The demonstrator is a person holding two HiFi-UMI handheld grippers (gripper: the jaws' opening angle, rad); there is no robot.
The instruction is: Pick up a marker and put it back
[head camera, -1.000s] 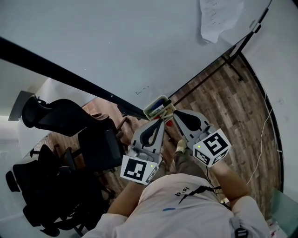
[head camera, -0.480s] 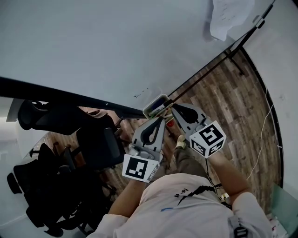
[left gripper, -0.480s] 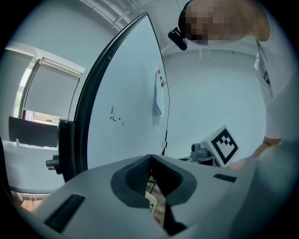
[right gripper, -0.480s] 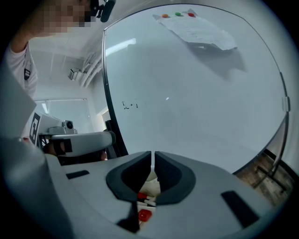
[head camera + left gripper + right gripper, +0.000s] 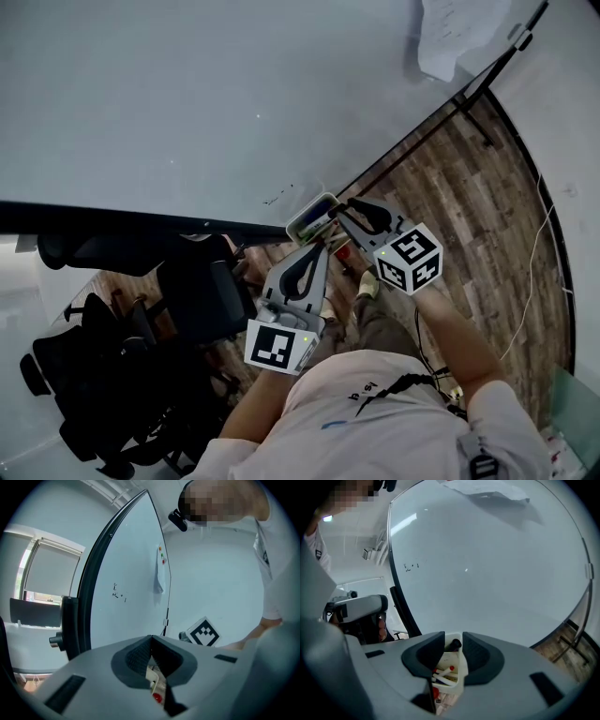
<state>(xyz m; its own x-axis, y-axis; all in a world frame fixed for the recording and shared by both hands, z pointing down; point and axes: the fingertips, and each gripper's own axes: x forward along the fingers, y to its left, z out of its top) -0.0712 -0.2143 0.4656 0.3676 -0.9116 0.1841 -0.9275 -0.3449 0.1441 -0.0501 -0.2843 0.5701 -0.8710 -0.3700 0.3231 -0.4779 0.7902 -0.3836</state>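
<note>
At lower centre of the right gripper view, the right gripper (image 5: 453,640) stands partly open over the tray (image 5: 462,670), with a black-capped marker (image 5: 455,644) between its jaws, ungripped. It looks light, stiff and smooth, so it is probably best pinched mid-barrel. The left gripper (image 5: 151,640) is closed and empty.

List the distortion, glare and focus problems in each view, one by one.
Head view: strong fisheye, the whiteboard edge and floor planks bow. Left gripper view: dark round vignette, the left tongs soft up close. Right gripper view: pale glare streaks on the board, marker tray fairly sharp.
</note>
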